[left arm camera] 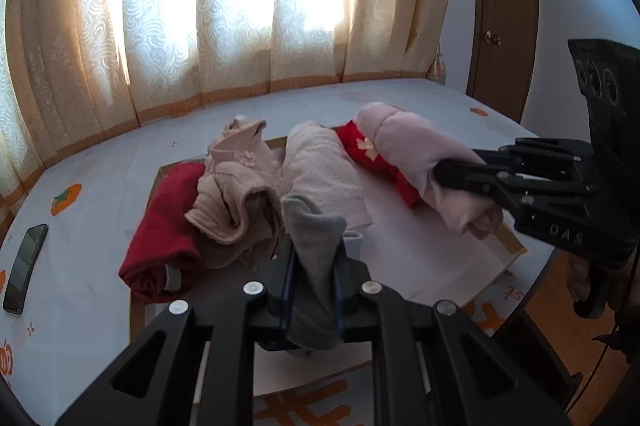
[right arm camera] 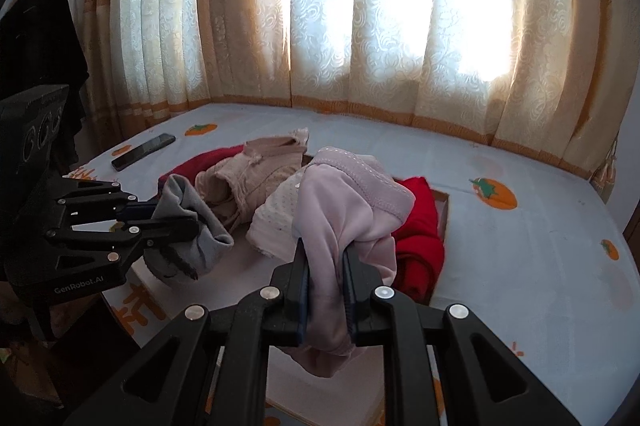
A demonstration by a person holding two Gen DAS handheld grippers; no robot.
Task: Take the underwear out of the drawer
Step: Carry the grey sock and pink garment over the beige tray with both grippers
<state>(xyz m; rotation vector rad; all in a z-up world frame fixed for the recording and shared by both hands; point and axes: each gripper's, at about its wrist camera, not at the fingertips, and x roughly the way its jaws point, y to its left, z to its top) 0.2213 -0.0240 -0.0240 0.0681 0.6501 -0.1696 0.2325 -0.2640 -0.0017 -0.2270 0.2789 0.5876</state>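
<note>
L gripper (left arm camera: 314, 266) points fwd and tilts down over the near edge of the shallow drawer tray (left arm camera: 508, 246), which lies on a bed with a pale sheet printed w/ orange fruit (right arm camera: 520, 246). Its fingers (left arm camera: 286, 266) are pressed together on a grey underwear piece (left arm camera: 314, 238); the cloth stands up between them and hangs out below. In the right wrist view the same gripper comes in from the left, roughly level, grey cloth bunched at its tip.

R gripper (right arm camera: 325, 266) also points fwd, tilted only slightly down, over the tray's right part. Its fingers (right arm camera: 300, 266) pinch a pale pink underwear piece (right arm camera: 344, 210), nearly closed on it; the fabric bulges up above the tips and droops beneath. In the left wrist view this gripper reaches in from the right, its body angled toward the tray, pink roll at its tip. A bit of the person's hand shows under it at the far right edge, blurred.

Still in the tray: a dark red piece (left arm camera: 160, 238) at left, a beige piece (left arm camera: 236, 194), a dotted cream piece (left arm camera: 324, 178) in the middle, a bright red piece (right arm camera: 418, 234) at right behind the pink one. A black phone (left arm camera: 24, 266) lies on the sheet, left of the tray. Curtains (left arm camera: 240, 6) hang along the far side.
</note>
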